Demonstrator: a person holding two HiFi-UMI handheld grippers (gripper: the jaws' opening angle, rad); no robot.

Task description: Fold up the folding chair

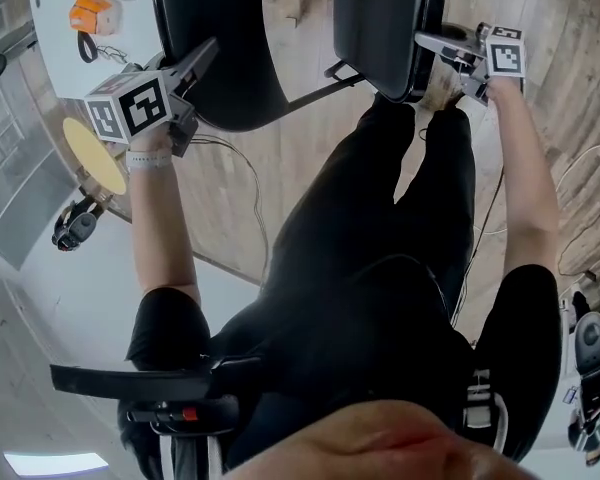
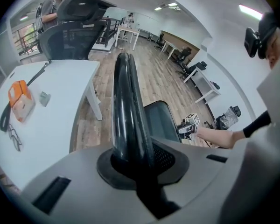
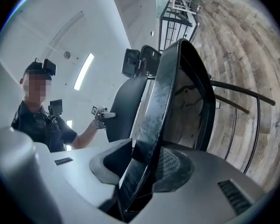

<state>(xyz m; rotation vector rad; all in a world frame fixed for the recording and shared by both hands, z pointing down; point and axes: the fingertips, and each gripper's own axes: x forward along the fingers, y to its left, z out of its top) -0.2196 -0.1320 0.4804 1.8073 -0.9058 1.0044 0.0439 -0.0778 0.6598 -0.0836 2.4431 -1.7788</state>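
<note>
Folding chair [image 1: 240,68] stands on the wooden floor [image 1: 280,168] at my twelve o'clock, with its backrest [image 1: 210,8] and seat [image 1: 380,23] side by side. My left gripper [image 1: 202,60], at ten o'clock, is clenched on the backrest's rim. My right gripper [image 1: 432,43], at one o'clock, is clamped on the seat's edge. A white tabletop [image 1: 60,28] carrying an orange object [image 1: 92,13] lies at eleven o'clock.

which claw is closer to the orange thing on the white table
Left. The left claw grips the chair edge near the orange thing; the right claw holds the chair's other panel, on the far side.
</note>
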